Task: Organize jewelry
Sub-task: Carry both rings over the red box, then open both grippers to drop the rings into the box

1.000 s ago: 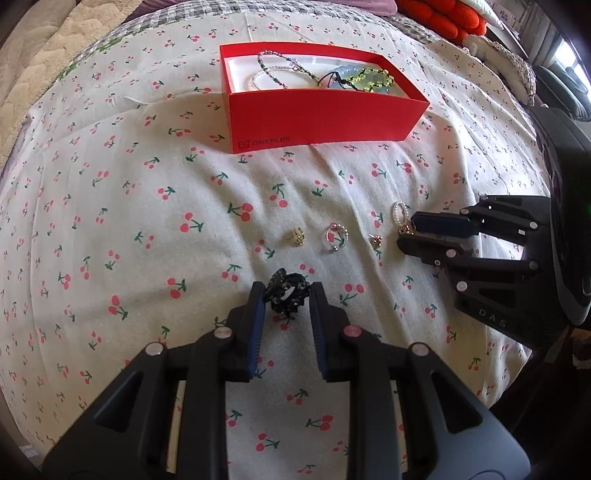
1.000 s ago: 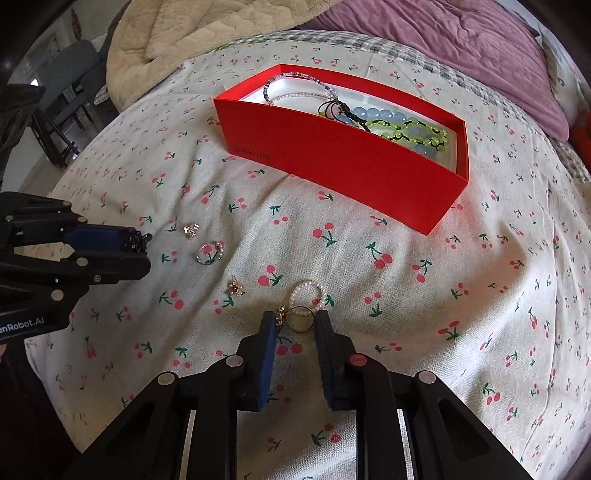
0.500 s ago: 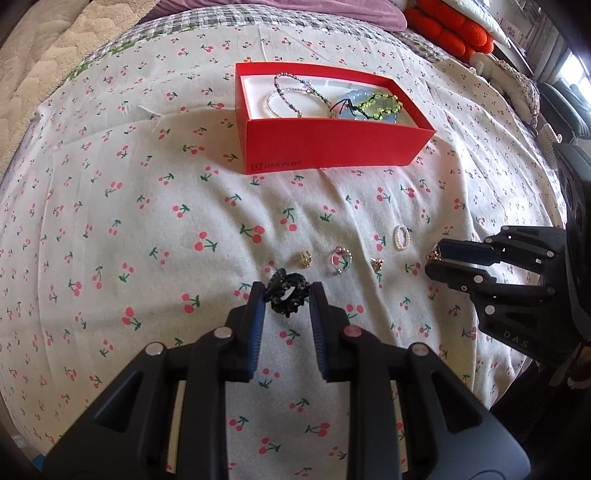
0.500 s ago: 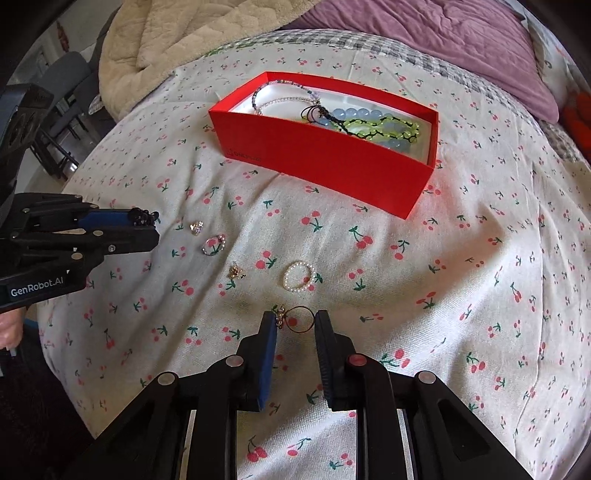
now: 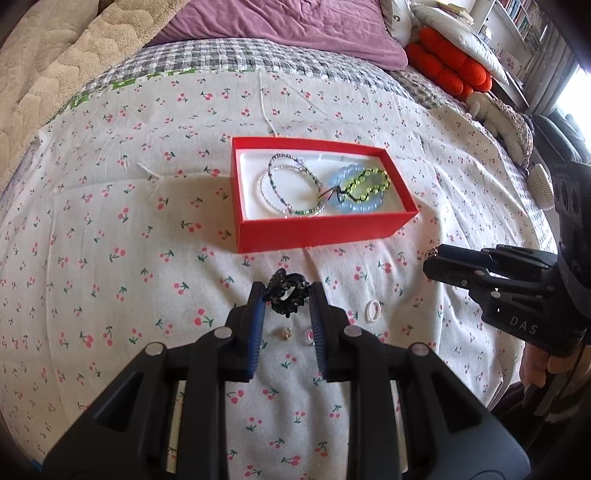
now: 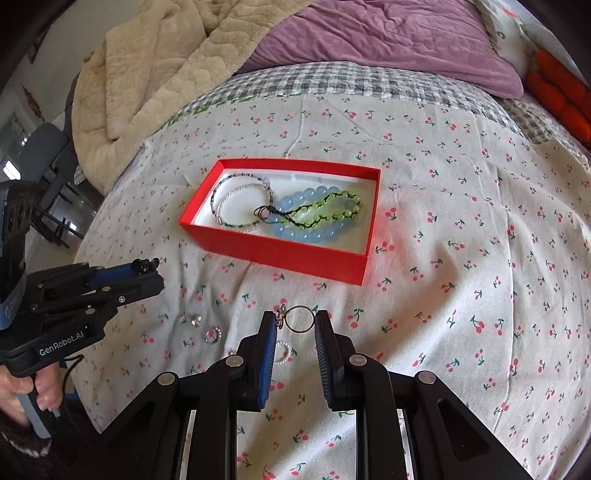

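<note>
1. Left wrist view: your left tool (image 5: pixel 287 301) clamps the black ring (image 5: pixel 286 293), raised over the bed (image 5: pixel 110 221), near the red box (image 5: pixel 317 232).
2. Your right tool (image 6: pixel 295 323) pinches the thin gold ring (image 6: pixel 300 319), hoop facing camera, charm left; both tools tilt steeply down.

Each camera sits just behind its own gripper's two fingers and looks steeply down and forward over the cherry-print bedspread (image 5: pixel 110 221). The left wrist view faces the red box (image 5: pixel 317 236) near-side on from close above; the right wrist view meets it (image 6: pixel 280 254) obliquely from the right. Both share the box, the purple pillow (image 6: pixel 388 33), and each sees the other gripper at its edge.
</note>
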Demonstrator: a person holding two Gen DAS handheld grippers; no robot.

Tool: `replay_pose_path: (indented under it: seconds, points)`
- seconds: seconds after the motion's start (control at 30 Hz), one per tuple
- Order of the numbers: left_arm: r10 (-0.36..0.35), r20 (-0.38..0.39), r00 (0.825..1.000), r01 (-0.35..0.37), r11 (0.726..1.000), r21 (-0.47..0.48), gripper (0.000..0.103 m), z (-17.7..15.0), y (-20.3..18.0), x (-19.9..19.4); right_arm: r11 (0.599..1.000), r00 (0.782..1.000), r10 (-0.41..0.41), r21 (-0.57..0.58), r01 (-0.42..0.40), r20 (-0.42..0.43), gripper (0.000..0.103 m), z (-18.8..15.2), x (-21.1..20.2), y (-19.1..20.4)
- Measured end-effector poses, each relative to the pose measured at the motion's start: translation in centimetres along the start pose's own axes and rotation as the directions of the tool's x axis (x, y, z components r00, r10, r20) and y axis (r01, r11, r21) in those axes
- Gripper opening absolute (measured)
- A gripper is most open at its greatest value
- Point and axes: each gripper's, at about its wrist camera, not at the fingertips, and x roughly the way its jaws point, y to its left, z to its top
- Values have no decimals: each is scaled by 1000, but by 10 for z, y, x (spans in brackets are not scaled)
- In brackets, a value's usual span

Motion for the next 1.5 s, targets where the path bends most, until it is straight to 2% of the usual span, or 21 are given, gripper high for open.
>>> replay_pose_path:
  seconds: [0.23,0.47,0.63,0.8,0.93,1.13,1.2,1.23,1.27,1.3,1.33,1.43,1.5]
  points:
    - [-41,23,999,42,998,-49,26,19,0,5,995,999,33,89,-33,3,21,23,-2,-10]
    - [-87,53,995,91,992,-87,26,41,-2,24,982,995,86,166,-92,40,21,44,3,-17]
    - [-141,39,989,145,981,-129,26,51,-2,41,969,992,120,214,-126,38,21,51,18,-24]
    - [-130,45,990,135,983,-125,26,58,-3,54,960,988,147,237,-152,39,21,56,28,-33]
    - [-97,36,995,101,988,-118,26,60,-1,61,953,986,162,255,-165,30,21,58,38,-41]
    - [-99,50,994,105,987,-125,26,62,2,63,942,980,194,272,-196,35,23,63,46,-48]
    - [-103,59,993,110,986,-124,34,63,1,60,935,978,202,286,-208,51,27,65,45,-50]
    - [-102,63,993,109,986,-124,37,63,1,58,929,976,212,299,-217,51,38,66,45,-52]
    - [-100,68,993,107,986,-124,44,63,1,56,921,972,226,314,-232,57,55,66,43,-54]
    - [-99,72,992,107,987,-123,47,63,1,54,912,968,240,325,-251,75,62,66,41,-56]
    - [-97,74,993,105,987,-120,47,62,1,52,907,965,245,329,-263,95,65,66,37,-57]
    - [-93,79,993,102,987,-121,48,61,1,45,917,968,229,311,-251,106,65,66,29,-55]
    - [-94,86,992,104,987,-125,54,59,1,39,922,969,221,301,-244,107,65,65,24,-53]
